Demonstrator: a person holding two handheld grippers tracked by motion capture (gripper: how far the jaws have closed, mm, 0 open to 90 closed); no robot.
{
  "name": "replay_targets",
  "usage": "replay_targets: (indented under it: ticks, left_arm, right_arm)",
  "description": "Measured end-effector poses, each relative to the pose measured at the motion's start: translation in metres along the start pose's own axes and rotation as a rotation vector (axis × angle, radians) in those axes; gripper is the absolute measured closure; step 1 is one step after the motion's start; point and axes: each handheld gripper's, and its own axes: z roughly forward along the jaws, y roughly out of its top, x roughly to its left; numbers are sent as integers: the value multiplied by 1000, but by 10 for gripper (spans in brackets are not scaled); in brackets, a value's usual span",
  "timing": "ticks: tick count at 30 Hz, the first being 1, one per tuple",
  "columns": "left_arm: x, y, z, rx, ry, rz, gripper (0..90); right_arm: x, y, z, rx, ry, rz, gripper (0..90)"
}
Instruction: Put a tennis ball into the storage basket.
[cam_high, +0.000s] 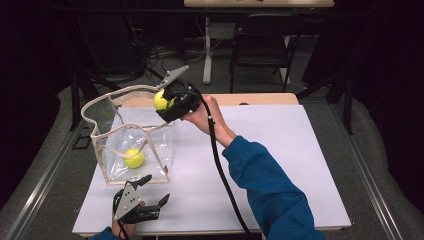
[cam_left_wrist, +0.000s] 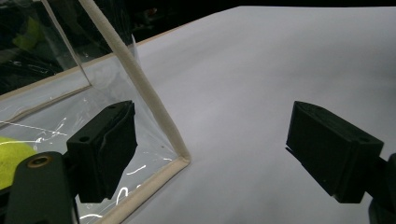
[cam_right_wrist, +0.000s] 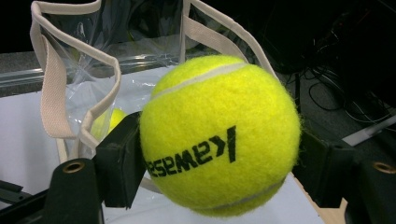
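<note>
While my right gripper (cam_high: 167, 100) clamps a tennis ball (cam_right_wrist: 219, 135) above the clear bag's (cam_high: 112, 145) open rim, a second ball (cam_high: 134, 158) lies inside. My left gripper (cam_high: 150, 192) rests open beside the bag's near corner, holding nothing.

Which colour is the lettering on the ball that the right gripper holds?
Black, on the yellow-green tennis ball; the right gripper view shows it best.

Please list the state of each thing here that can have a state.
Right gripper: shut on the held tennis ball, at the bag's top.
Left gripper: open, holding nothing, beside the bag's corner.
Clear bag: upright, open at the top.
Second tennis ball: lying inside the bag.
</note>
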Motion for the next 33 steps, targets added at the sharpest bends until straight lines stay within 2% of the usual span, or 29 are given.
replay_targets:
  ticks: [10, 33]
  left_arm:
    - [0, 0, 0, -1, 1, 1, 159]
    - [0, 0, 0, -2, 0, 3, 159]
  right_arm:
    - [1, 3, 4, -17, 9, 10, 264]
    - [3, 6, 22, 43, 17, 10, 264]
